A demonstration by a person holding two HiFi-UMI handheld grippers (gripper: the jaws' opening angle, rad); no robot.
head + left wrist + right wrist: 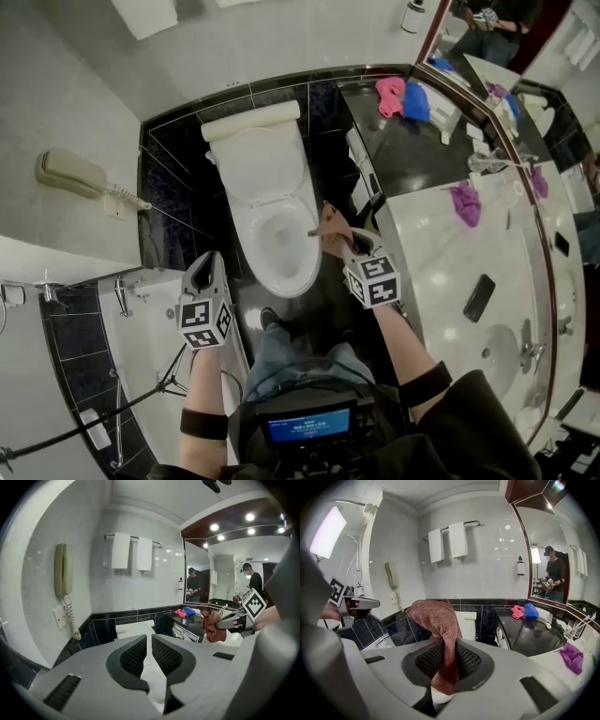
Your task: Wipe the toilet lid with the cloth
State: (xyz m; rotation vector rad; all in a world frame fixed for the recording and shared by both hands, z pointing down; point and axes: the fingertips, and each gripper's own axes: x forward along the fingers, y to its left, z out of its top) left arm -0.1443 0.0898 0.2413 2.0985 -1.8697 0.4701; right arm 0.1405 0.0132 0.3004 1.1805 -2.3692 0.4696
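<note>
The white toilet [279,246] stands with its bowl uncovered and its lid [258,164] raised against the tank. My right gripper [330,236] hangs over the bowl's right rim, shut on a reddish-brown cloth [330,223]. In the right gripper view the cloth [436,620] drapes out over the top of the jaws of the right gripper [445,656]. My left gripper [208,266] is left of the bowl, apart from it. In its own view the left gripper [150,641] shows a narrow gap between the pads with nothing in it, and the cloth [213,625] hangs at the right.
A wall phone [70,173] hangs at the left. The dark counter [412,150] at the right holds pink [389,94] and blue [415,101] cloths; the white part carries a purple cloth [466,202] and a mobile phone [479,297]. Two towels [131,552] hang above the toilet.
</note>
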